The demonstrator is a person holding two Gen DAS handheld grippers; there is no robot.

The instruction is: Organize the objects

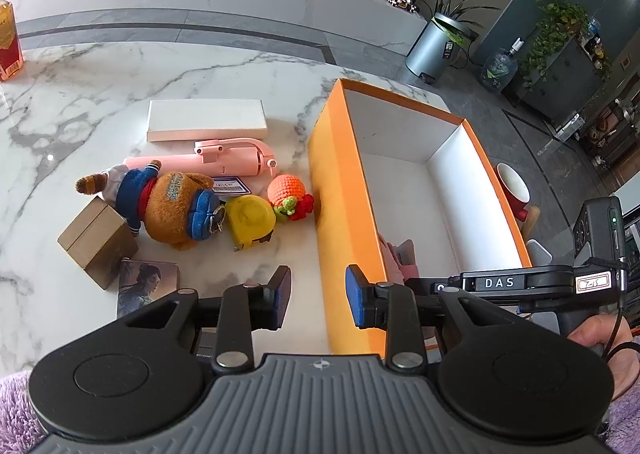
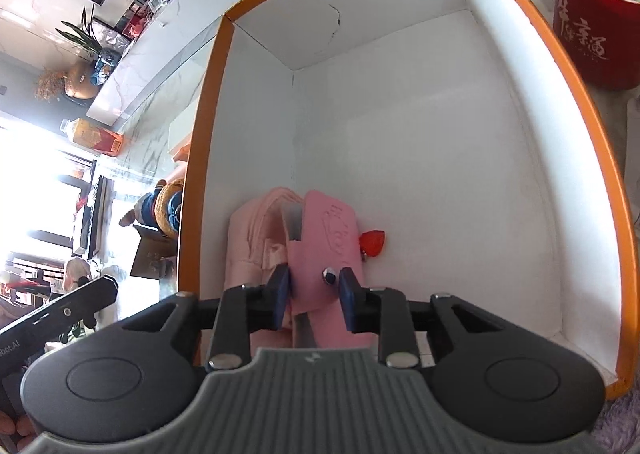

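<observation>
An orange box (image 1: 340, 193) with white inner walls (image 2: 420, 133) stands on the marble table. My right gripper (image 2: 314, 290) reaches down into its near corner. A pink flat case (image 2: 328, 230) lies between its blue pads, which stand slightly apart and do not squeeze it. Beside the case are a pale pink pouch (image 2: 256, 246) and a red heart charm (image 2: 374, 242). My left gripper (image 1: 318, 294) hangs open and empty over the table by the box's outer left wall. Left of the box lie a plush bear (image 1: 172, 205), a yellow tape measure (image 1: 252, 221) and a crocheted orange (image 1: 290, 193).
Also on the table: a pink handheld device (image 1: 224, 161), a flat white box (image 1: 206, 119), a small brown box (image 1: 98, 242) and a picture card (image 1: 146, 286). A red mug (image 2: 592, 21) stands right of the orange box. A red carton (image 1: 8, 41) is far left.
</observation>
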